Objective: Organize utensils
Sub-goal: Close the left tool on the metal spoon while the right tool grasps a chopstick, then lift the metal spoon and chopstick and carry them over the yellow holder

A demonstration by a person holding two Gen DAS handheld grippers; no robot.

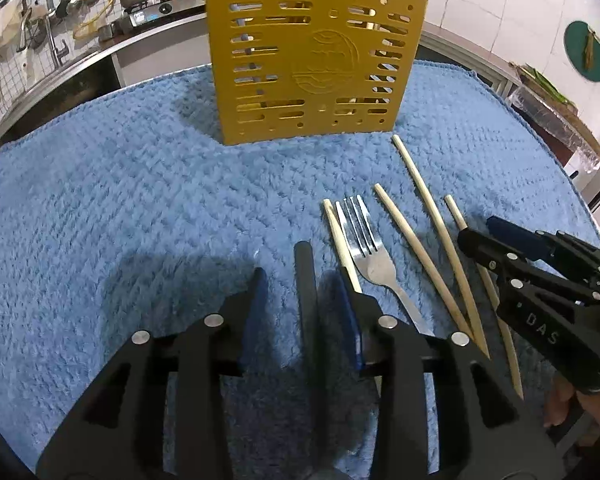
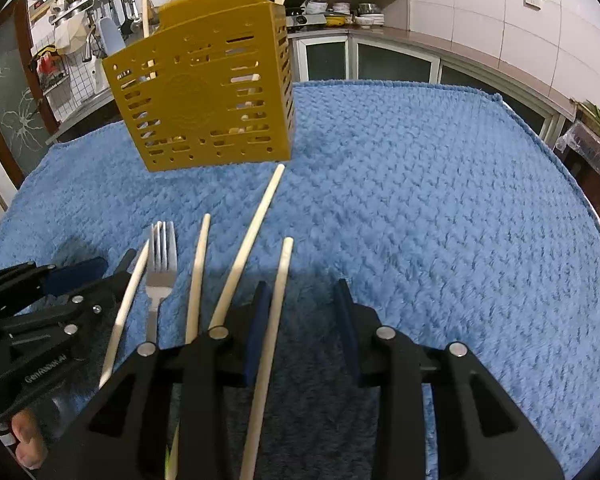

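- Two hand-held black two-finger grippers point steeply down at a fluffy blue towel [image 1: 120, 200] spread over the table; a perforated yellow plastic utensil caddy [image 1: 312, 64] stands upright at its far side with a few sticks already inside.
- Loose utensils lie in a fan between grippers and caddy: four pale wooden chopsticks and one steel fork [image 1: 364, 248], long axes running roughly from the grippers toward the caddy, tines at the caddy end.
- Left gripper [image 1: 306, 292]: jaws partly apart, a dark grey rod-like handle [image 1: 306, 280] lying between the blue pads. Neither pad visibly presses on it, so read as open, not gripping. The leftmost chopstick [image 1: 338, 240] and the fork lie just beside its right finger.
- Right gripper [image 2: 302, 304]: jaws partly apart, straddling the rightmost chopstick [image 2: 278, 300], which runs lengthwise through the gap, close along the left pad. The right pad stands clearly off it, so no grip is made.
- Deciding relation, as a judgement: each target already lies inside its gripper's gap with its long axis along the pointing direction, so closing, not reaching, is what the next move calls for.
- The remaining two chopsticks, the longest [image 2: 252, 240] among them, lie nearer the right gripper; the fork nearer the left.
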